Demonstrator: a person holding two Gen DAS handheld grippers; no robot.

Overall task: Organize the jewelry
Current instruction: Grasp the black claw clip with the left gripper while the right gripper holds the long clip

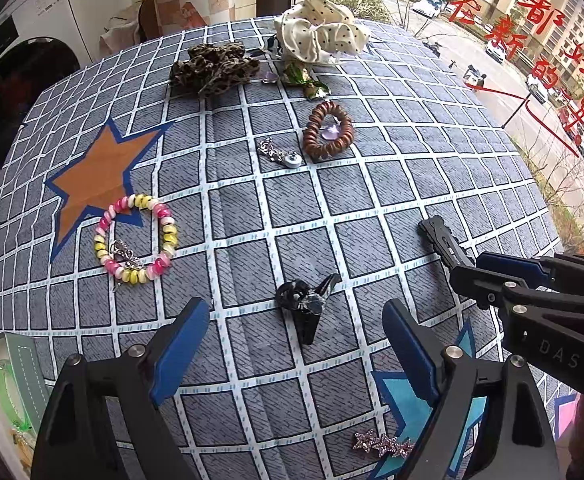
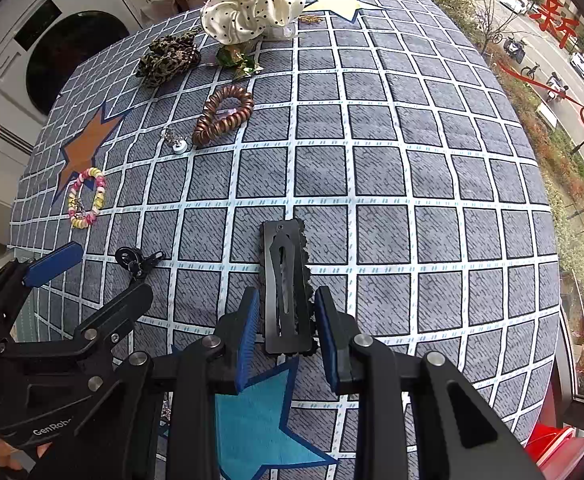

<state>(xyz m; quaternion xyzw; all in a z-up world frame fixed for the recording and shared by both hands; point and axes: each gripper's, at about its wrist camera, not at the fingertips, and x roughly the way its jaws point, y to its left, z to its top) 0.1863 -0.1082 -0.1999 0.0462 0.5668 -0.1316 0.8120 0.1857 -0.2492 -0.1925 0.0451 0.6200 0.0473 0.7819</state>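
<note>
My right gripper [image 2: 286,320] is shut on a long black hair clip [image 2: 286,280], held just above the checked cloth; the clip also shows in the left wrist view [image 1: 441,242]. My left gripper [image 1: 295,344] is open and empty, its jaws wide on either side of a small black hair claw [image 1: 305,304] lying on the cloth. A pink and yellow bead bracelet [image 1: 136,238] lies to the left. A brown coil hair tie [image 1: 327,130] and a small silver brooch [image 1: 282,156] lie further back. Pink star clips [image 1: 383,444] lie near the front.
A leopard scrunchie [image 1: 214,68], a white dotted scrunchie [image 1: 319,34] and a green foil piece [image 1: 305,78] sit at the far edge. An open box [image 1: 8,392] with green items is at the front left. A washing machine [image 1: 16,80] stands beyond the table.
</note>
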